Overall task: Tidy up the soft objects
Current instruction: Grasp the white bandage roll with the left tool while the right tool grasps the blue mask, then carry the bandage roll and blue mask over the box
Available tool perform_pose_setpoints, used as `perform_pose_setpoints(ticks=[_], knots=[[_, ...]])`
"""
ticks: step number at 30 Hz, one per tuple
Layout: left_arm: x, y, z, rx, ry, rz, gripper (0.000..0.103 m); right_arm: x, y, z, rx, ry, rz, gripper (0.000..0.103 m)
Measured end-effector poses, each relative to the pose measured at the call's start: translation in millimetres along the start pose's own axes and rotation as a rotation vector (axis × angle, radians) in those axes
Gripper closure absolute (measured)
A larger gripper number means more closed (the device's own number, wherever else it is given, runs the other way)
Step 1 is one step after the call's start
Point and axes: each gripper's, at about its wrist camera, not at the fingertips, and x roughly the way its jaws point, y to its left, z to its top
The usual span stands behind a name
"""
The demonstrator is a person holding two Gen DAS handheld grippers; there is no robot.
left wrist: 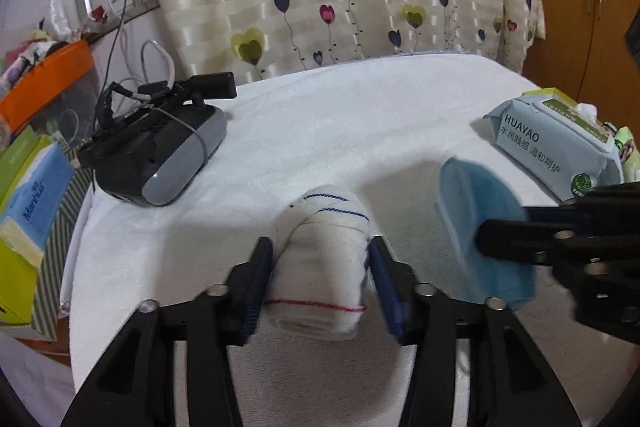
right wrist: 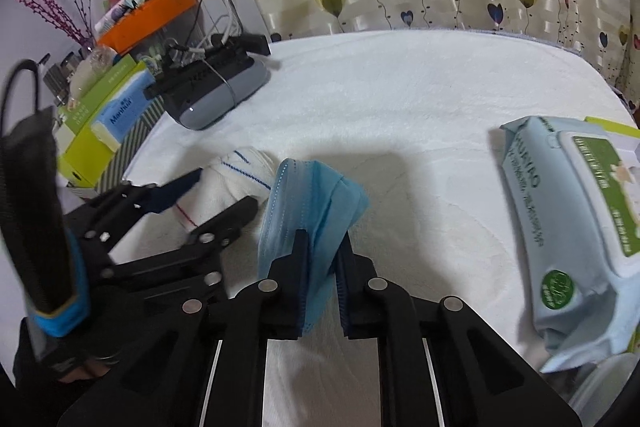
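Observation:
A white rolled cloth (left wrist: 320, 267) with blue and red thread lines lies on the white fleece surface (left wrist: 340, 131). My left gripper (left wrist: 320, 255) straddles it, a blue pad touching each side of the roll. The right wrist view shows the same roll (right wrist: 240, 179) between the left gripper's (right wrist: 224, 189) fingers. My right gripper (right wrist: 322, 247) is shut on a crumpled blue face mask (right wrist: 312, 195), which stands up out of the jaws. In the left wrist view the mask (left wrist: 472, 211) hangs just right of the roll, with the right gripper (left wrist: 486, 239) reaching in from the right edge.
A pale blue pack of wet wipes (right wrist: 568, 211) lies at the right. A black and grey device (left wrist: 160, 155) with cables sits at the back left. Tissue boxes (left wrist: 32, 195) and an orange box (left wrist: 48, 83) stand off the left edge. A heart-patterned curtain hangs behind.

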Motion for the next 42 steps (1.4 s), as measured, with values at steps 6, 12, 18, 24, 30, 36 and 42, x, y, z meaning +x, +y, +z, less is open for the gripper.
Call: perform_pose_setpoints(ticks=[6,12,18,24,30,36,42], knots=[[-17.7,-8.6,-5.4,-0.055,-0.006,0.054,0.061,-25.6,-1.8,-2.7,-0.02,-0.033,0.028,0.09],[-66.3,-19.6,-2.5,-0.139,-0.066,0.095,0.061,-60.0,-8.3,-10.6,-0.042,-0.077,0.063,0.09],[-117.6,-45.8,2.0,-0.203,-0.122,0.127,0.061,-102.5,-19.4,-19.2,-0.078,-0.139,0.102,0.09],[-142.8,-84.2,5.1,-0.231,-0.144,0.1,0.061,-138.4,-45.2,-29.8,-0.087,-0.185,0.112,0.09],[-153.9,-128.2,14.8,-0.21,-0.159,0.053,0.061,-173.5,-84.2,-40.8,-0.076,-0.232,0.093,0.09],[-164.5,-179.7,28.2,-0.175,-0.187,-0.024,0.061,-203.9,-134.0,-52.5,-0.043,-0.265,0.039,0.09],[-164.7,-223.5,36.8,-0.155,-0.186,-0.097,0.061,-218.8,-178.0,-64.7,-0.017,-0.266,-0.011,0.09]])
